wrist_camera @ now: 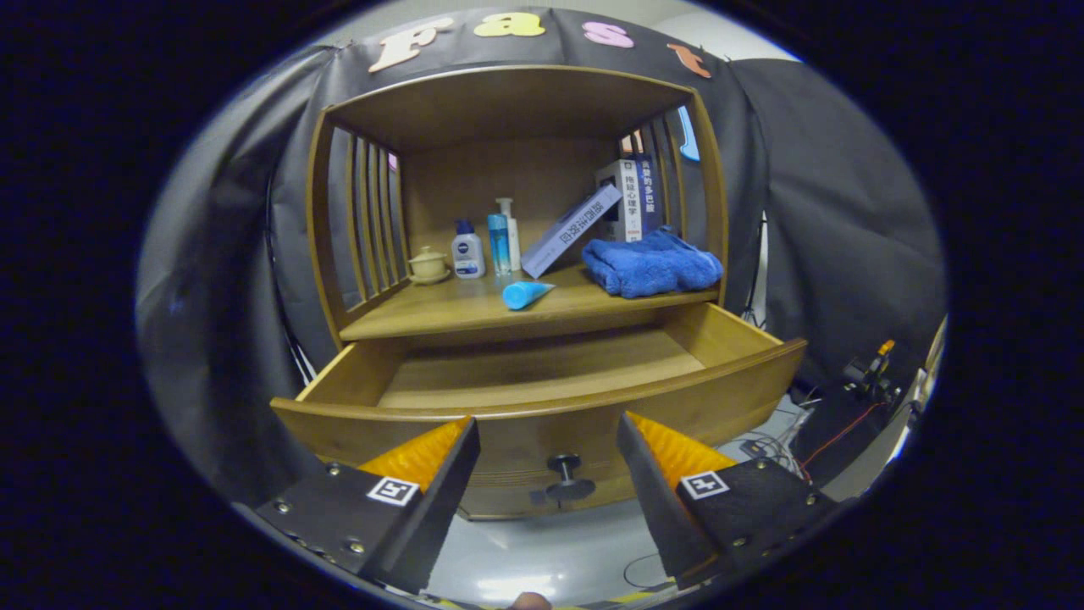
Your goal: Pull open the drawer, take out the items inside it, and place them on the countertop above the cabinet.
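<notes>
One drawer stands pulled out of one cabinet, with one knob on its front. On the countertop are three bottles, one lidded cup, one blue tube and one folded towel, plus three books. One gripper shows two fingers, spread apart and holding nothing.

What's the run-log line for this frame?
drawer: pulled open, visible floor bare | blue tube: on countertop | blue towel: on countertop | gripper: open, before drawer knob
</notes>
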A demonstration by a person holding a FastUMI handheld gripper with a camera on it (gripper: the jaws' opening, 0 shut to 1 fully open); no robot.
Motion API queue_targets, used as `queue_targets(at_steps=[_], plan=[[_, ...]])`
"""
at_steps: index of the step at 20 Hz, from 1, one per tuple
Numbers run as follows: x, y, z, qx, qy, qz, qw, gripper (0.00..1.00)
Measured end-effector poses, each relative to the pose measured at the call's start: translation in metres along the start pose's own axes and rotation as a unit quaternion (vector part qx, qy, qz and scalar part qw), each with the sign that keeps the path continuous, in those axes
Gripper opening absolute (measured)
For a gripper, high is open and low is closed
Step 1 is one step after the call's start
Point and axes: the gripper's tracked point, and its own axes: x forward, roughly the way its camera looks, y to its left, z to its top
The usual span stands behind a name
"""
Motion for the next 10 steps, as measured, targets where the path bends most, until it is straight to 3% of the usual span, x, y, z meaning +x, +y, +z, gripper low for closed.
queue_targets(at_steps=[10], plan=[[0.024,0.002,-0.023,0.04,-0.014,0.05,0.998,0.97]])
